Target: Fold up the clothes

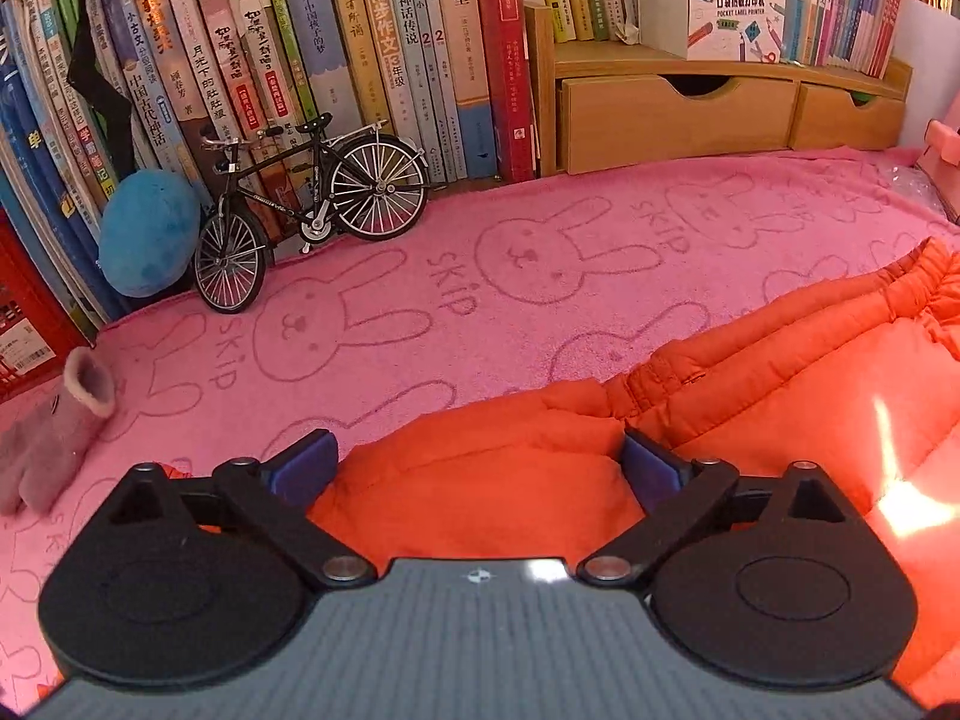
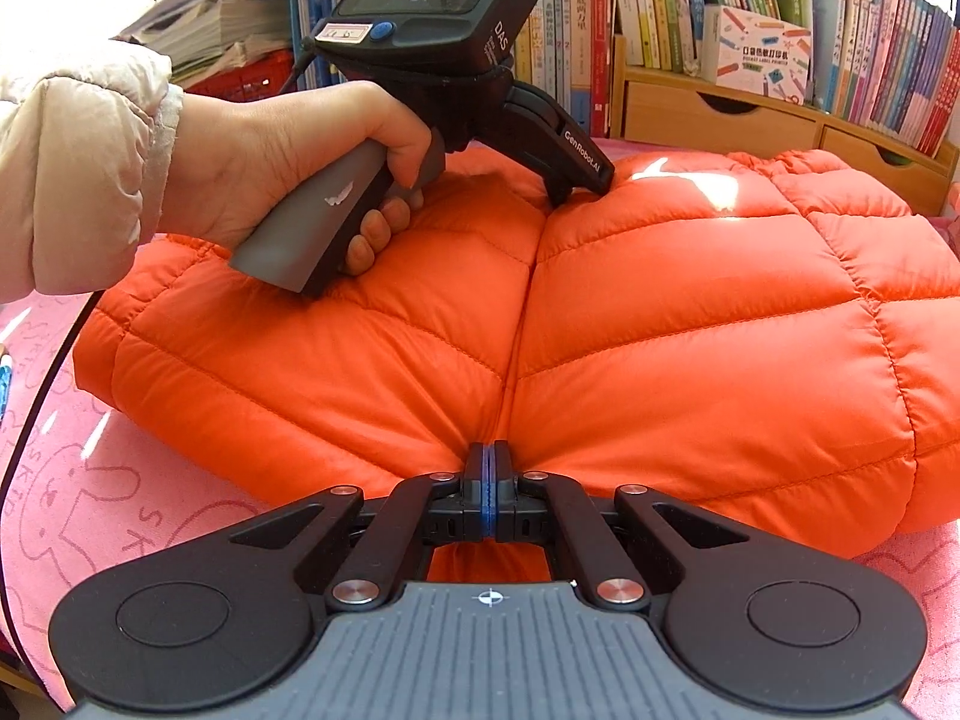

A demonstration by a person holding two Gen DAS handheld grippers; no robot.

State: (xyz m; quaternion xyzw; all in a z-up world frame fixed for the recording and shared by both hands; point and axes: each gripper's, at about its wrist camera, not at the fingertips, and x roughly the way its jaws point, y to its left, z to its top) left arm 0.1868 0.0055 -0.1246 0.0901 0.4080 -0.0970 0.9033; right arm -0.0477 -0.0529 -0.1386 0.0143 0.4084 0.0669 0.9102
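An orange quilted puffer jacket (image 2: 690, 324) lies in a thick folded bundle on a pink rabbit-print towel (image 1: 480, 276). In the left wrist view the jacket (image 1: 492, 480) fills the lower right. My left gripper (image 1: 480, 462) is open, its blue pads either side of a puffy fold and pressing down on it. In the right wrist view the left gripper (image 2: 570, 192) rests on the jacket's far top, held by a hand. My right gripper (image 2: 487, 480) is shut on the jacket's near edge, at the seam between two quilted halves.
A row of books (image 1: 360, 60) and a wooden drawer shelf (image 1: 678, 114) line the back. A model bicycle (image 1: 300, 204), a blue plush (image 1: 147, 240) and a grey glove (image 1: 54, 438) lie at the left. A black cable (image 2: 36, 414) runs down the left.
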